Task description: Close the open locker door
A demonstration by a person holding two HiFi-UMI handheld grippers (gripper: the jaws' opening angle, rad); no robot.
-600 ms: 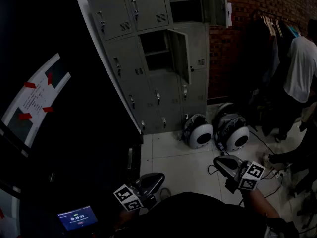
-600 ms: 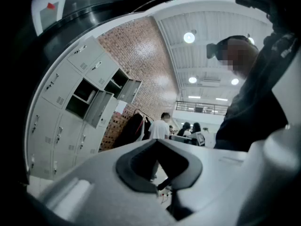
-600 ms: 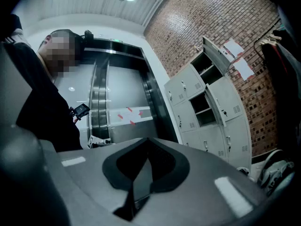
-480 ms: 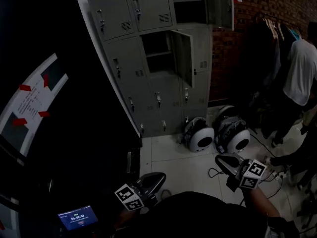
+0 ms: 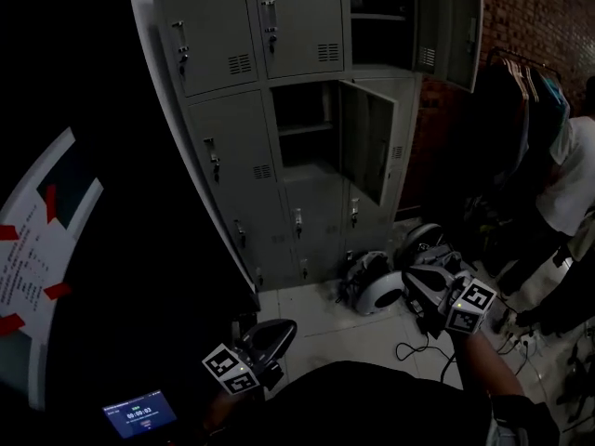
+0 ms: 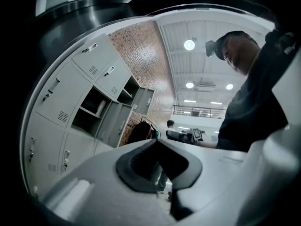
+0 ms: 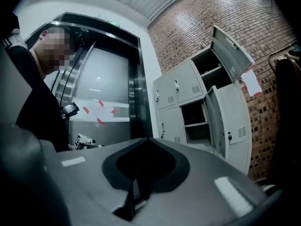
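A grey locker bank (image 5: 279, 110) stands ahead on the tiled floor. In its middle row one door (image 5: 368, 142) hangs open to the right of a dark compartment with a shelf (image 5: 305, 128). A second door (image 5: 453, 26) is open in the top row. My left gripper (image 5: 276, 331) is low at the bottom centre, shut and holding nothing. My right gripper (image 5: 415, 284) is shut and empty too, well short of the lockers. In the right gripper view the middle open door (image 7: 233, 122) shows beyond the right gripper (image 7: 148, 139). The left gripper (image 6: 156, 140) view shows the open compartment (image 6: 94, 109).
Two round white-and-black wheeled devices (image 5: 379, 291) lie at the locker's foot, with cables (image 5: 420, 348) on the floor. A person in a white shirt (image 5: 575, 179) stands at the right by a clothes rack (image 5: 521, 72). A dark lift door with red tape (image 5: 37, 240) is left; a small screen (image 5: 139, 413) glows below.
The lockers now fill more of the view and sit lower and larger. My right gripper has risen a little toward them. The left gripper has barely moved.
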